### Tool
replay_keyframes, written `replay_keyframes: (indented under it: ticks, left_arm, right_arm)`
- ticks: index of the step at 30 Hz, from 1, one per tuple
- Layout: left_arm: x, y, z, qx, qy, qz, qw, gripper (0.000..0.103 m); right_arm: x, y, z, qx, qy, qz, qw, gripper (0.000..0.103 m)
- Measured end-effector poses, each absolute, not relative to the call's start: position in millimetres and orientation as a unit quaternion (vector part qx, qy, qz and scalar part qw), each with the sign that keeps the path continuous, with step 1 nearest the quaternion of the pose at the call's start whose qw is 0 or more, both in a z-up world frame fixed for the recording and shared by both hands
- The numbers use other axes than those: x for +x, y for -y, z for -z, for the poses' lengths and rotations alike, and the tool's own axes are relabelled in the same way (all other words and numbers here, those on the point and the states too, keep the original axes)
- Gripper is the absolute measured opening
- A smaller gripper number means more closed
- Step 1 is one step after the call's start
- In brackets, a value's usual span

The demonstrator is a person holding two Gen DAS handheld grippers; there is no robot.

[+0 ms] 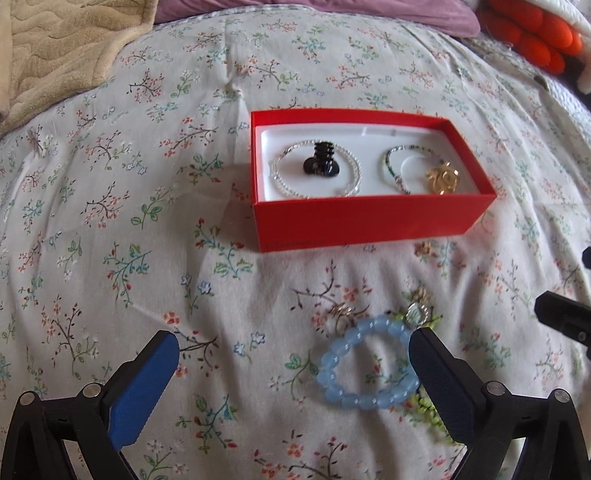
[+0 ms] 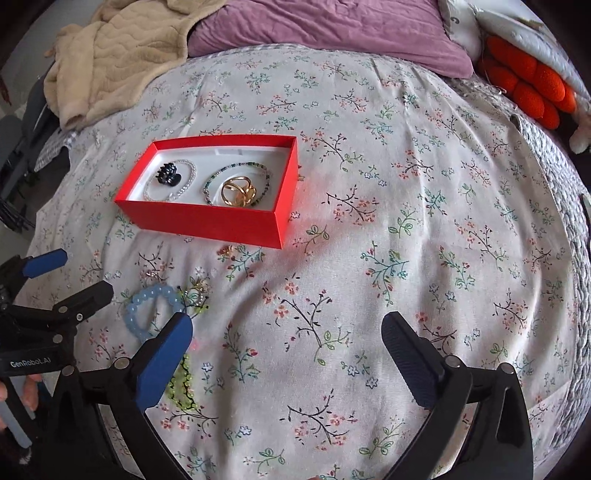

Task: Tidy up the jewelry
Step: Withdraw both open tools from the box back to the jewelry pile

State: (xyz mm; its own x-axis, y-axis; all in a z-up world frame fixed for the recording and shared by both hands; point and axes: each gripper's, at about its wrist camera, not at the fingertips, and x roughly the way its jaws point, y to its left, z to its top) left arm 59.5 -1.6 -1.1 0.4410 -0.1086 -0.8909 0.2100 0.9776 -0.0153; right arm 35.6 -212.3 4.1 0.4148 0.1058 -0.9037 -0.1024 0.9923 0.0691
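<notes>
A red box (image 1: 369,225) (image 2: 207,221) with a white lining sits on the floral bedspread. It holds a clear bead bracelet (image 1: 280,181), a black hair claw (image 1: 319,164) (image 2: 168,173), a green bead bracelet (image 1: 391,170) and a gold piece (image 1: 443,179) (image 2: 238,192). A light blue bead bracelet (image 1: 332,362) (image 2: 136,306) lies on the bedspread, with a green bead strand (image 1: 428,410) (image 2: 181,387) and small rings (image 1: 417,314) beside it. My left gripper (image 1: 293,341) (image 2: 64,271) is open, low over the blue bracelet. My right gripper (image 2: 288,326) is open and empty over bare bedspread.
A beige blanket (image 2: 110,55) lies at the back left, a purple pillow (image 2: 332,29) at the back, and an orange plush (image 2: 528,88) at the back right. The bed edge (image 2: 569,258) runs down the right.
</notes>
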Motion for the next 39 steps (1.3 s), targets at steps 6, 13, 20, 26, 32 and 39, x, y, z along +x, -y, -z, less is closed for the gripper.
replay_keyframes:
  ticks: [6, 13, 20, 26, 32, 39]
  left_arm:
    - [54, -15, 9, 0.063, -0.518, 0.084, 0.849, 0.102]
    - [50, -28, 28, 0.063, -0.532, 0.095, 0.839, 0.102]
    - [36, -11, 44, 0.117, -0.517, 0.195, 0.826, 0.102]
    - [33, -2, 58, 0.147, -0.503, 0.223, 0.822, 0.102]
    - [36, 5, 61, 0.151, -0.499, 0.233, 0.821, 0.102]
    - [41, 13, 62, 0.149, -0.492, 0.261, 0.817, 0.102]
  right_arm:
    - [29, 215, 7, -0.025, -0.545, -0.062, 0.836, 0.103]
    - [20, 211, 18, -0.041, -0.558, -0.077, 0.825, 0.103]
    - [13, 199, 25, -0.057, -0.561, -0.105, 0.819, 0.103]
    - [-4, 168, 36, -0.097, -0.559, -0.17, 0.806, 0.103]
    - [-17, 138, 53, -0.132, -0.548, -0.218, 0.797, 0.103]
    - [-15, 124, 70, -0.139, -0.537, -0.218, 0.803, 0.103]
